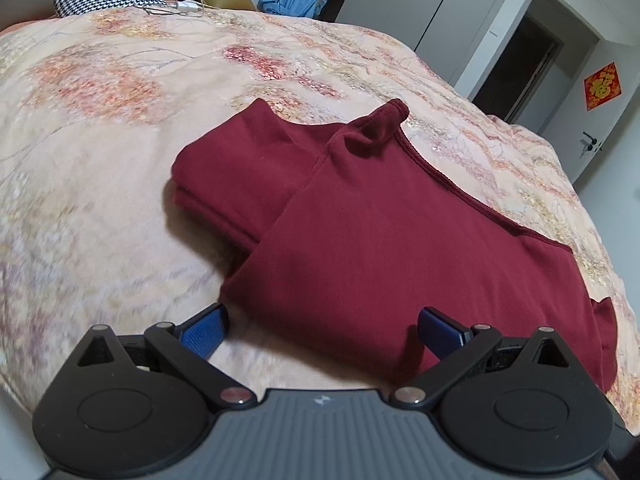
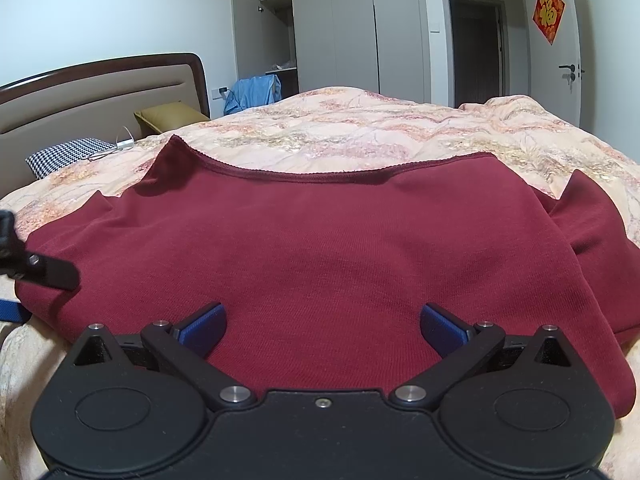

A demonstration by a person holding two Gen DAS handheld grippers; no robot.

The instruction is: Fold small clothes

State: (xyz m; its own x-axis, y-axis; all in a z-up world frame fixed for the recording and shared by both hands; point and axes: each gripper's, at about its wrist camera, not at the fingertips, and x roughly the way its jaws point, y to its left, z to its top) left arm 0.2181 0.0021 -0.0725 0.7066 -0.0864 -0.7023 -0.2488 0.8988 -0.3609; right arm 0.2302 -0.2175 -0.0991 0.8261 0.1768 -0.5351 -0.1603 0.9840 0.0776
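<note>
Both grippers are spread wide and hold nothing: my left gripper [image 1: 322, 330] hovers at the near left corner of the dark red top [image 1: 360, 216], my right gripper [image 2: 322, 328] low over its near hem. That top lies on the floral quilt [image 1: 120, 92], 1 sleeve already folded in. I judge the folding about half done; the body folds remain.

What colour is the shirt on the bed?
The shirt is dark red all over, with no pattern. The right wrist view shows it best.
</note>
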